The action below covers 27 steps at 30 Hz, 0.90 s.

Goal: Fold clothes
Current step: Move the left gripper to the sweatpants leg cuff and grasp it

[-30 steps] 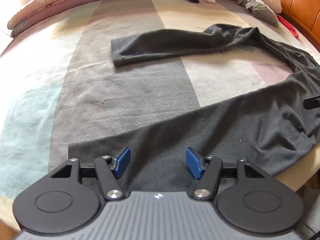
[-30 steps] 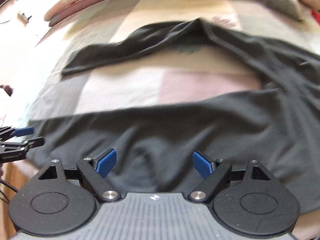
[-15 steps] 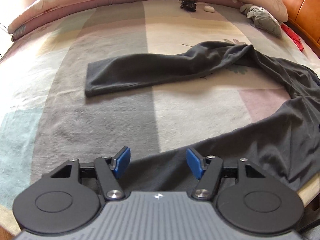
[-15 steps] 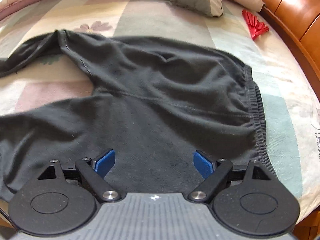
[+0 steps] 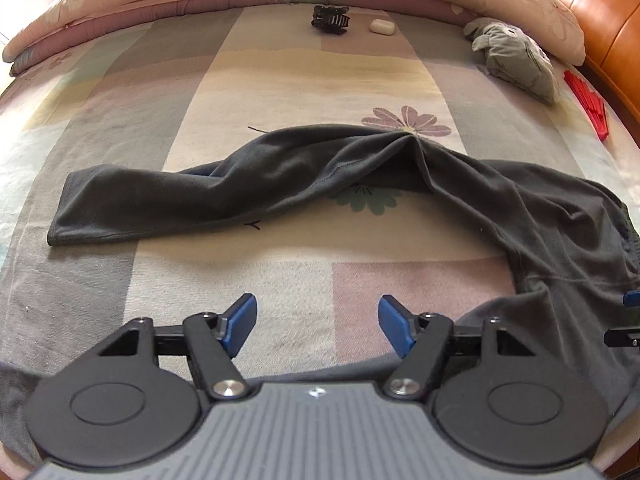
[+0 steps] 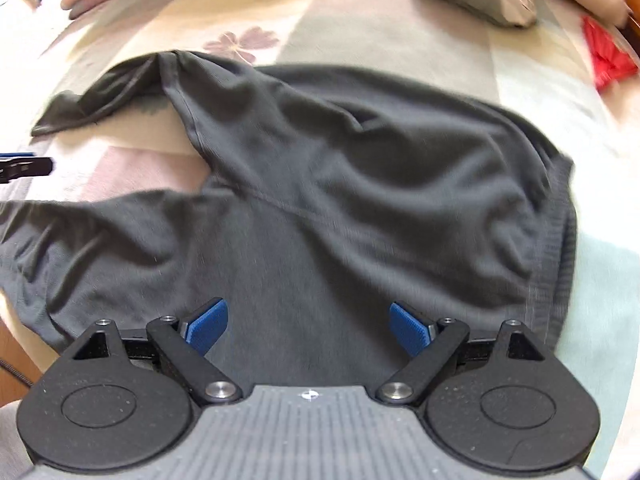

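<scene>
Left wrist view: the left gripper (image 5: 316, 328) is held wide apart over the bed (image 5: 280, 80), nothing in it. Right gripper (image 6: 308, 328) is spread too, empty, over dark grey trousers (image 6: 340, 200) lying rumpled. Farther off, a hair clip (image 5: 331, 20) is seen.

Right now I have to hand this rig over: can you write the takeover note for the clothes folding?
Left hand-held gripper: open, holding nothing, above bare bed cover near the front edge.
Right hand-held gripper: open, holding nothing, over the seat of the dark grey trousers.
Trousers: spread on the bed, legs apart. Far leg stretches left, with a raised ridge at mid-length; near leg runs along the front edge; waistband to the right.
Done: laid out, no fold made.
Left: smooth it, bring one leg onto the other, fold up.
Away from the work: hair claw, grey bundle.
</scene>
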Tool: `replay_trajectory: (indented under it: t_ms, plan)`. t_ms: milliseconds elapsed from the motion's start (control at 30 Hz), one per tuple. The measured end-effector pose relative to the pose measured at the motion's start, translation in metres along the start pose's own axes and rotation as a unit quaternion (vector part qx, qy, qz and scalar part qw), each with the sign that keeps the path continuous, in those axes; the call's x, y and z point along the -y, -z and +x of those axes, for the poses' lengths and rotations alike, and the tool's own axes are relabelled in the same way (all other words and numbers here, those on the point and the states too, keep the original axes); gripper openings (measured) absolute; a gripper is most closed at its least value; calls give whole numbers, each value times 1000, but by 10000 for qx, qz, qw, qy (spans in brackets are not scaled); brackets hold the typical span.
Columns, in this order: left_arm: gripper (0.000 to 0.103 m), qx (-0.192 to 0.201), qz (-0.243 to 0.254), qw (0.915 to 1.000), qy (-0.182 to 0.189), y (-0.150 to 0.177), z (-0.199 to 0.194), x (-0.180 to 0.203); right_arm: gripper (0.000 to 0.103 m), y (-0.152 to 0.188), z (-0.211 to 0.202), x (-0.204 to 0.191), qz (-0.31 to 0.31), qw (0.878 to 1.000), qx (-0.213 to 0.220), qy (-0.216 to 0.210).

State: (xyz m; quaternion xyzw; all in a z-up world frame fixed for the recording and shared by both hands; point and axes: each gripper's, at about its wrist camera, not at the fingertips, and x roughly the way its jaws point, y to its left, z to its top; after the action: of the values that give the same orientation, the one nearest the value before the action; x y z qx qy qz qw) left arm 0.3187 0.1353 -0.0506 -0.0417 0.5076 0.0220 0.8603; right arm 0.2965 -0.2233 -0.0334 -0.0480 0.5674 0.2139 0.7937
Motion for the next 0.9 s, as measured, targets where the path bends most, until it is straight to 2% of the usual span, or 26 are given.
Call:
replay_trajectory:
  t_ms: [100,200,233,333,433,467,567,700,800,833,900]
  plan:
    - [69,8,-286,9996,-23,-10,11,-13,91,-19,7,-2,-259,9995,127,-89]
    - [67,16,-572,9984,-45,-20,22,-27,91,-42,11,-13,-228,9994,241,-125]
    - [63,21,-727,9973,-48,-23,26,-37,91,-47,12,-16,-197,9993,293,-130]
    - [62,43,-1351,9908,13,-29,37,-86,91,-60,17,-33,-127,9992,358,-90]
    - [48,116,-1885,9820,23,-31,43,-134,91,-81,25,-54,-88,9993,372,-64]
    - [47,152,-2066,9783,7,-31,44,-148,91,-89,28,-61,-74,9992,379,-88]
    - [47,265,-2903,9564,190,-22,44,-195,91,-116,36,-91,-123,9986,452,-232]
    - [45,408,-3966,9148,650,0,53,-242,91,-151,47,-131,-316,9971,543,-418]
    - [44,660,-4397,8910,918,6,61,-260,91,-173,50,-156,-497,9954,607,-553]
    - [44,739,-4465,8864,969,5,64,-264,91,-180,51,-163,-579,9946,638,-586]
    - [44,862,-4496,8836,986,0,70,-269,91,-192,52,-176,-744,9930,677,-620]
